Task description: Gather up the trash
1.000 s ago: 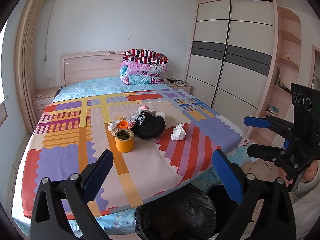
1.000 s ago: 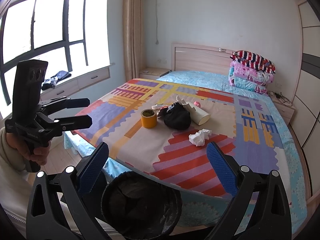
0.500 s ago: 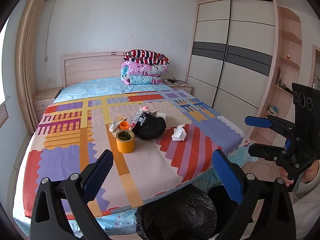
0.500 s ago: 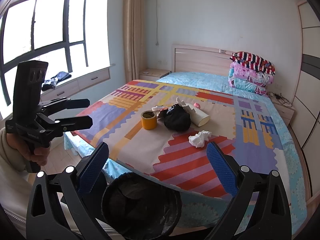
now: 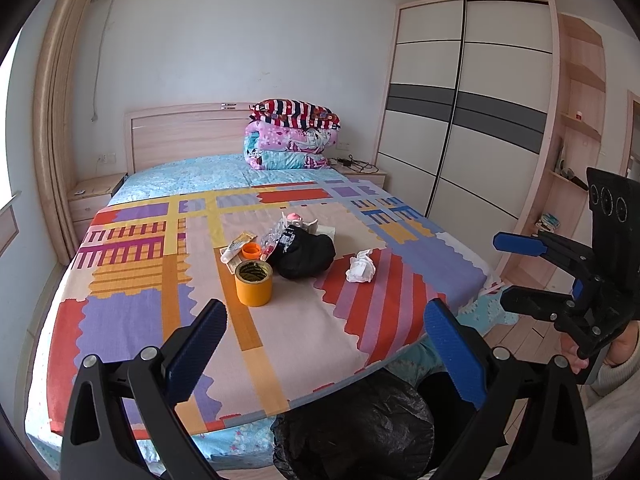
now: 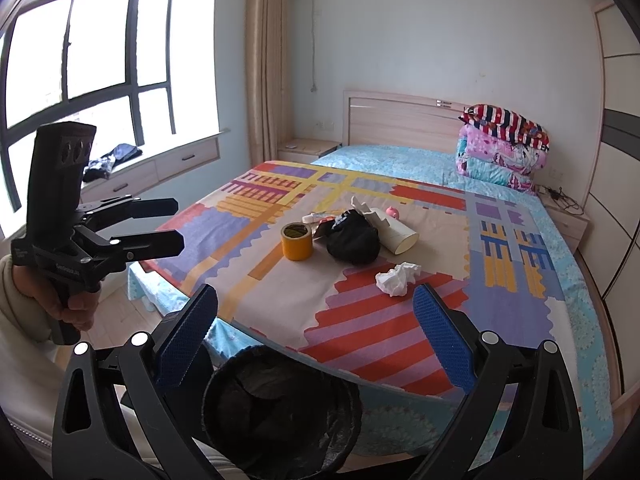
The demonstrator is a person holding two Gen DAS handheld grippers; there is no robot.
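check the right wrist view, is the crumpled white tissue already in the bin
No, the crumpled white tissue lies on the bedspread, apart from the black-lined bin on the floor.

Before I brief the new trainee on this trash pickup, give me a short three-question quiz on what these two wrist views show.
1. True or false: the left gripper and the right gripper both stand open and hold nothing.
2. Which item lies apart from the cluster, nearest the right gripper? A) orange tape roll B) crumpled white tissue C) black cloth bundle
3. Fill in: the trash bin at the foot of the bed is lined with a ____ plastic bag.

Key: 1 true; 2 B; 3 black.
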